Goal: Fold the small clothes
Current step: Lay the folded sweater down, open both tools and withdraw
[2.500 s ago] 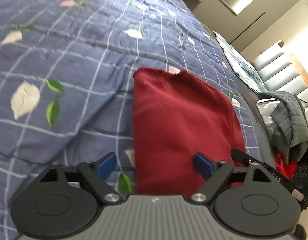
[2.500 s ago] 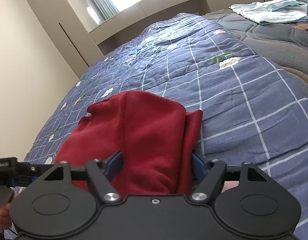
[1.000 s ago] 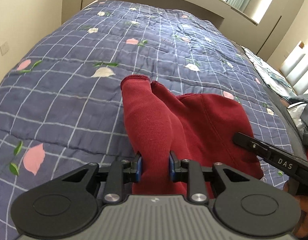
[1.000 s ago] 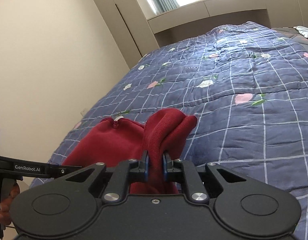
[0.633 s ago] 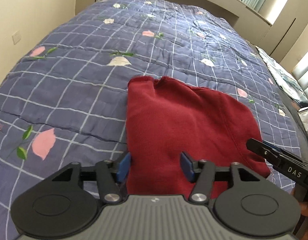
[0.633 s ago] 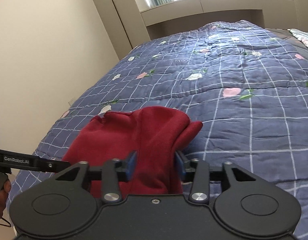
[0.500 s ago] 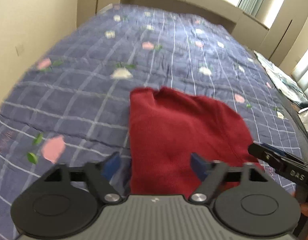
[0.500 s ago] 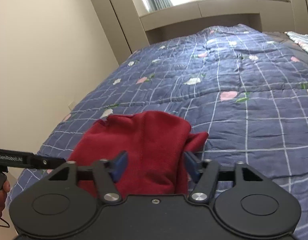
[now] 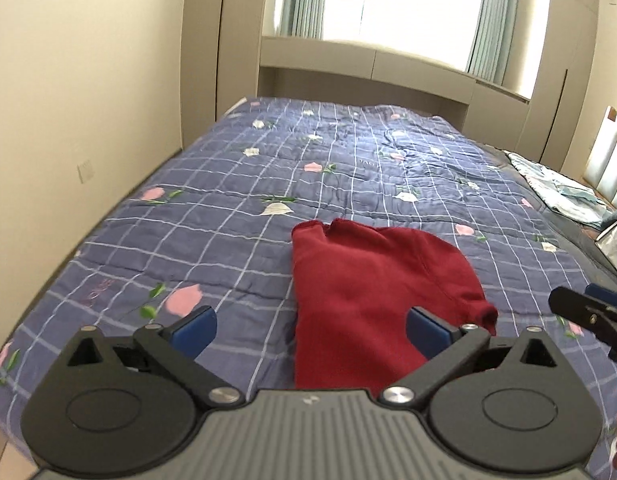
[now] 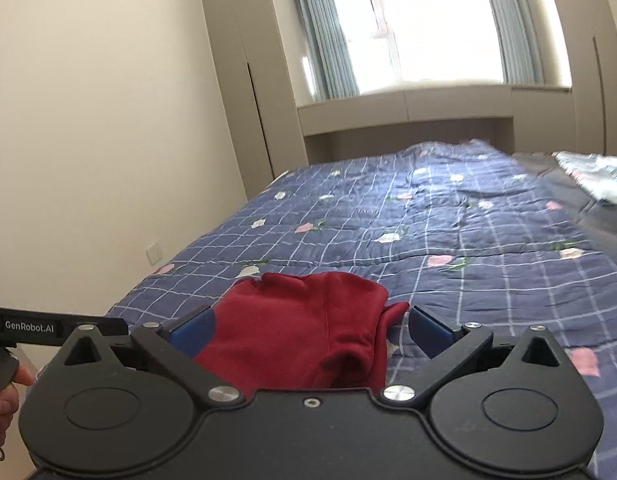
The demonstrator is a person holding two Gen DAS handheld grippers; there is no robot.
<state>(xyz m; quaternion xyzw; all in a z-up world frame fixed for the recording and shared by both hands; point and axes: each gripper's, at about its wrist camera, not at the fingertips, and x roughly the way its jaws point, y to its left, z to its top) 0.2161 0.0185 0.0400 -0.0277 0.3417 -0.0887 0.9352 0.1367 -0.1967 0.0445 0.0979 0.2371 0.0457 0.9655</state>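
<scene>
While the folded red garment (image 9: pixel 372 300) lies flat on the blue checked quilt (image 9: pixel 236 216) at lower centre of both views, the left gripper (image 9: pixel 310 326) and the right gripper (image 10: pixel 310 326) hover above it, jaws opening wide, blue pads clear of the cloth.

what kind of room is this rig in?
Most likely a home bedroom: a bed with a floral checked quilt, a curtained window behind it, and tall built-in wardrobes along the wall.
</scene>
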